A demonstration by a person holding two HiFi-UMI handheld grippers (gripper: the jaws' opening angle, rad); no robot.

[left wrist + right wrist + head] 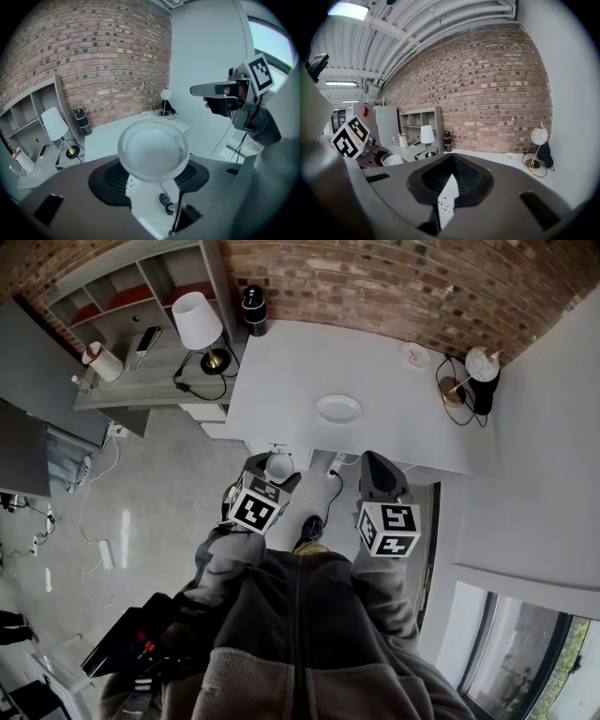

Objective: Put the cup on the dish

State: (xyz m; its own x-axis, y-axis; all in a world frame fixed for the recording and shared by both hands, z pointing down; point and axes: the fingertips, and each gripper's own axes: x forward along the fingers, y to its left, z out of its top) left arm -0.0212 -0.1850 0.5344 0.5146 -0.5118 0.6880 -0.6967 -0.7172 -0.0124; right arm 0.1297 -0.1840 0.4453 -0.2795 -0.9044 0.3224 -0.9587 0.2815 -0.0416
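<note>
A person in a grey fleece is standing at the near edge of a white table (281, 371), holding a gripper in each hand. The left gripper (270, 474) is clamping a small clear cup (153, 150) between its jaws, mouth facing the gripper's own camera, so the cup is lying tilted rather than upright. It is hanging just off the table's near edge, over the floor, apart from the tabletop. The right gripper (451, 174) is carrying nothing; its jaws are sitting together, with only a thin sliver of light showing between them. It is hovering just right of the left one.

A shallow white dish (338, 409) is lying near the middle of the table, beyond both grippers and clear of anything else. A dark bottle (254, 310) is standing at the far left corner, a small globe lamp (480, 367) at the far right.

The cup is looking thin-walled, light and smooth, likely plastic or glass, so it may slip or flex under a hard squeeze. Gripping across the side wall, as here, seems sound; it will need turning upright before resting on the dish.
</note>
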